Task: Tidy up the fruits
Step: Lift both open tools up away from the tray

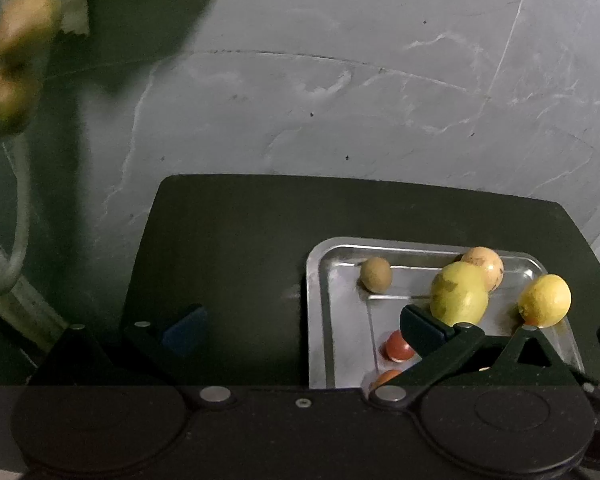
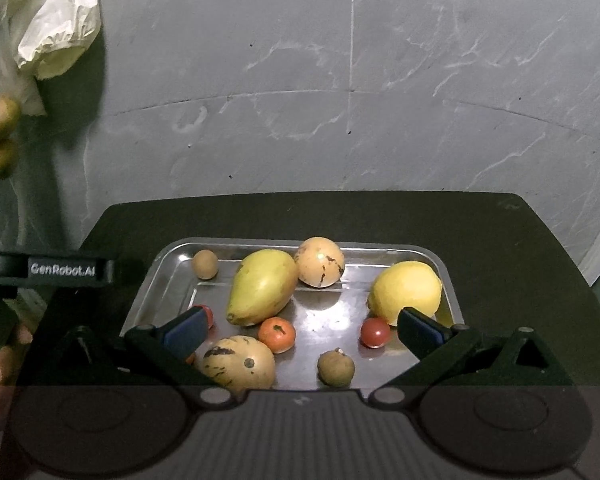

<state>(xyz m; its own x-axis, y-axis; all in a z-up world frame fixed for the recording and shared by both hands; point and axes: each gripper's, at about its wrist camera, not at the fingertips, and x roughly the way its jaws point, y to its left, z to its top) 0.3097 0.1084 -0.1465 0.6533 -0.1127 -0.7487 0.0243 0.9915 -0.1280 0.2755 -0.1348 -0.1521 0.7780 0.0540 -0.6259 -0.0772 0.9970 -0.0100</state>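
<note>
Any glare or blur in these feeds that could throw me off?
Right wrist: glare on the tray floor, dim lighting overall, fruit sharp. Left wrist: hanging fruit top left is blurred, tray sharper; fisheye bends the wall seams in both.

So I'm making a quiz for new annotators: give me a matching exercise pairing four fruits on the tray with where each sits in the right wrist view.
Fruits:
1. lemon
2. mango
3. orange tangerine
4. small brown fruit

Places on the metal tray:
A. far left corner
B. right side
C. just in front of the mango
D. left of centre, lying slantwise

Pairs: 1-B, 2-D, 3-C, 4-A
</note>
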